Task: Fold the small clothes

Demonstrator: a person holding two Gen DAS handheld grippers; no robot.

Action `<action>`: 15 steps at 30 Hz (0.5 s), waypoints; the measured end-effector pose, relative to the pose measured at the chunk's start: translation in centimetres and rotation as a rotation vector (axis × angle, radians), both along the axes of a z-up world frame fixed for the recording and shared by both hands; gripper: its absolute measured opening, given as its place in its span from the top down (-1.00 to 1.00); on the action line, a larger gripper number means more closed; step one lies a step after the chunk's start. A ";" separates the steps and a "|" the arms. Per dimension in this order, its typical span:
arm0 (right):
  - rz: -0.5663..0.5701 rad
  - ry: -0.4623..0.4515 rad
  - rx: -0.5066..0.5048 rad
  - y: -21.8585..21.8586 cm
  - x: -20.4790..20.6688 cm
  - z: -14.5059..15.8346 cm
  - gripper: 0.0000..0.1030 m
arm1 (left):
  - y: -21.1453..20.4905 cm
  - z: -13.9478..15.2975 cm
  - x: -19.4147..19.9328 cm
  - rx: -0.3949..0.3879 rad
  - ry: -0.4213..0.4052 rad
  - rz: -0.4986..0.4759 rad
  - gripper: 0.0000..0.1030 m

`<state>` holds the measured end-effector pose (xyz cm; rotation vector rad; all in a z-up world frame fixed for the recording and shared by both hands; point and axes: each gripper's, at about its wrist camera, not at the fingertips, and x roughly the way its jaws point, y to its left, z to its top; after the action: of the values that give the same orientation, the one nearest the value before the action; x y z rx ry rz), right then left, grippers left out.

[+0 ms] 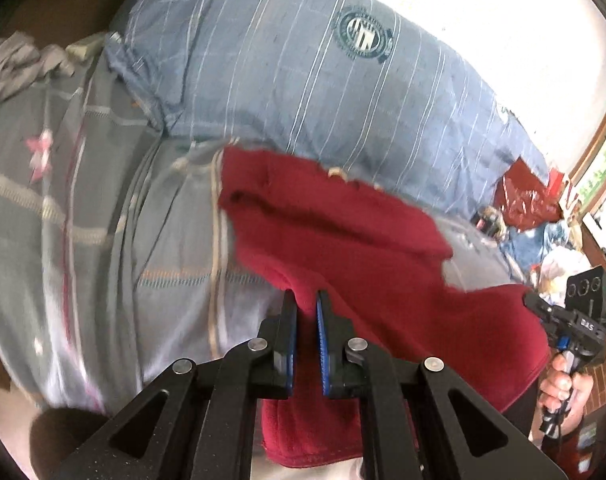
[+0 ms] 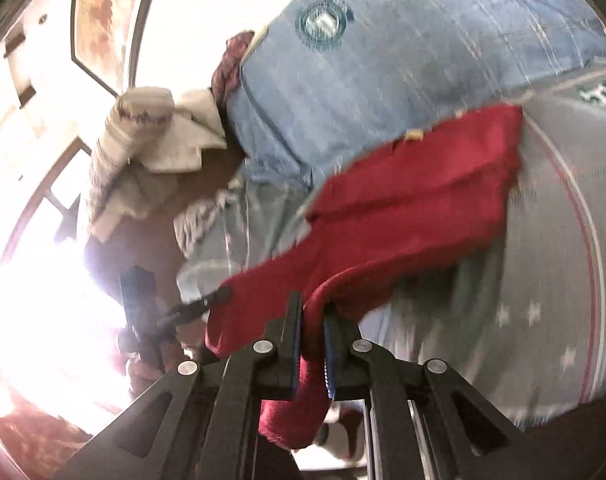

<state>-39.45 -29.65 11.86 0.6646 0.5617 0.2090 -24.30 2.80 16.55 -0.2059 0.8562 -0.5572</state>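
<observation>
From the left wrist, the left gripper (image 1: 306, 300) has its jaws clamped on one edge of a red cloth (image 1: 343, 232). The cloth runs ahead of the fingers and off to the right, hanging above a grey bedsheet (image 1: 83, 208) with a blue striped shirt (image 1: 303, 80) beyond. At the right edge a hand (image 1: 563, 390) holds the right gripper (image 1: 537, 304), its tip at the cloth's far corner (the pinch itself is hidden here).

From the right wrist, the right gripper (image 2: 313, 306) is pinched shut on the red cloth (image 2: 415, 200), which stretches away up and right. The left gripper (image 2: 219, 294) shows at the cloth's other end, so the held edge spans between both. Only this view shows the white cloth pile (image 2: 159, 136).
</observation>
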 end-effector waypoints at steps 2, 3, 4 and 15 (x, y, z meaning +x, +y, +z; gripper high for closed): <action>-0.048 -0.013 -0.006 -1.5 1.6 1.0 0.84 | -0.8 0.6 2.0 -0.011 -0.011 0.009 0.86; -0.063 -0.014 -0.003 -2.0 2.4 1.4 0.84 | -1.3 0.7 3.2 -0.013 -0.015 0.013 0.86; -0.076 -0.015 -0.001 -2.7 3.3 1.7 0.85 | -1.9 0.5 4.5 -0.013 -0.017 0.020 0.86; -0.338 0.150 -0.088 -11.1 13.7 0.2 0.85 | -9.5 -4.6 18.3 0.079 0.064 0.141 0.86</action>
<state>-25.77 -40.76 12.03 0.6821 0.5894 -0.1825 -6.01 -6.72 11.99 -0.2109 0.9162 -0.3860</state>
